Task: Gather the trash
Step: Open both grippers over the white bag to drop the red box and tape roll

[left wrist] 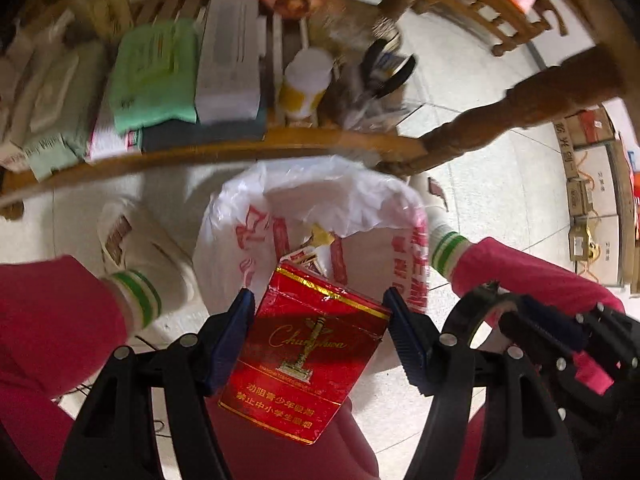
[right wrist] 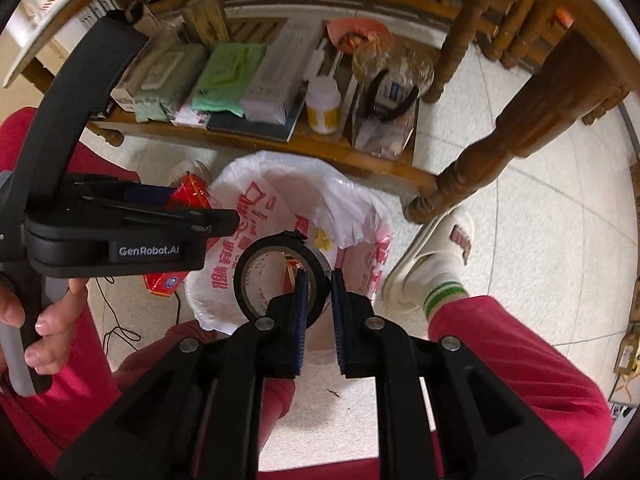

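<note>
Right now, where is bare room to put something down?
Bare floor tiles lie right of the table leg, beyond the slipper. The low shelf is crowded with packets and a bottle. The bag-lined bin fills the middle.

Grippers, black two-finger with blue ribbed pads: two, the left gripper (left wrist: 320, 320) and the right gripper (right wrist: 320, 292).

Flat red cardboard cigarette pack with gold lettering (left wrist: 308, 356): one, between the left fingers.

Black roll of tape, ring-shaped (right wrist: 280, 276): one, its wall between the right fingers.

White plastic bag with red print, mouth open (right wrist: 280, 188): one, beyond both pairs of fingertips.

White round plastic bottle with yellow label (right wrist: 323, 106): one, further beyond, on the wooden shelf (right wrist: 320, 148).

Soft green wipe packs (right wrist: 224, 80): two.

White slippers (right wrist: 436, 256): two, one either side of the left fingers.
</note>
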